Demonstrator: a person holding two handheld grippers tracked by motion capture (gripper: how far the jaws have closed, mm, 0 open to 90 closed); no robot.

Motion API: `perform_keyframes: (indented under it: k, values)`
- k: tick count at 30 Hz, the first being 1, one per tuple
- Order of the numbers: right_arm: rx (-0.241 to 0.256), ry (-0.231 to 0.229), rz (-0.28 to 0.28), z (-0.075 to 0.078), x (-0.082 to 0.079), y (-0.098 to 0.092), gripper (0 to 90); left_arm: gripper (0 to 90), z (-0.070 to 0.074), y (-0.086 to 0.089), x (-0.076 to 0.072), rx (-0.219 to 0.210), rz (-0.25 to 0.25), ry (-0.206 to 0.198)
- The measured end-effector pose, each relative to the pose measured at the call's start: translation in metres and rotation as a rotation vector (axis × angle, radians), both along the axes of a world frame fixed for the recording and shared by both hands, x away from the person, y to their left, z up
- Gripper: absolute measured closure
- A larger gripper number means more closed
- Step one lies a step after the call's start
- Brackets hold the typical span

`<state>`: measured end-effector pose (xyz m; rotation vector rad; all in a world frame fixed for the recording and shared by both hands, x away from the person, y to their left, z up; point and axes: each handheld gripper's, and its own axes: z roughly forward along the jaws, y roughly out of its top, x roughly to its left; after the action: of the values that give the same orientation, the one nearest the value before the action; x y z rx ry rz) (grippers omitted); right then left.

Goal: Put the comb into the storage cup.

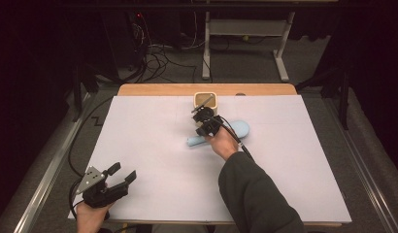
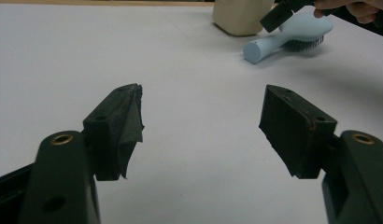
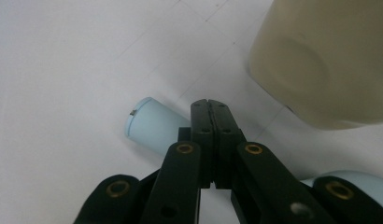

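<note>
Right gripper [image 1: 203,118]: I am holding its jaws pressed together, empty, above the hairbrush handle.
Left gripper [image 1: 120,175]: I am keeping its jaws wide apart, near left.
Hairbrush [image 1: 240,129]: lying beside the far beige cup [image 1: 205,99].

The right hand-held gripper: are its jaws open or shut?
Shut. The right hand-held gripper has both jaws pressed together, nothing between them, above the blue hairbrush handle.

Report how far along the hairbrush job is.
Done: nothing visibly; the blue hairbrush lies flat on the table beside the cream cup. In hand: the right gripper is above the brush handle, jaws shut and empty. Left: opening, grasping, moving it. The left gripper waits open.
</note>
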<state>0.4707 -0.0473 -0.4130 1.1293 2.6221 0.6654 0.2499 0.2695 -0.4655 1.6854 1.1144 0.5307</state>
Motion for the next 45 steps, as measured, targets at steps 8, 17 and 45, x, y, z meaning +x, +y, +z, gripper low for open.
perform_keyframes:
  k: [8, 17, 45]
  values:
    - [-0.043, 0.021, -0.025, -0.005, 0.007, 0.006, 90.0, 30.5, 0.0, 0.0, 0.0, 0.001, -0.003, 0.0]
    - [-0.054, 0.043, -0.039, -0.007, 0.01, 0.006, 90.0, 30.5, 0.0, 0.0, 0.0, 0.003, -0.004, 0.0]
    - [-0.093, 0.085, -0.002, -0.014, -0.008, -0.004, 90.0, 30.5, -0.001, -0.001, 0.001, 0.003, -0.004, 0.008]
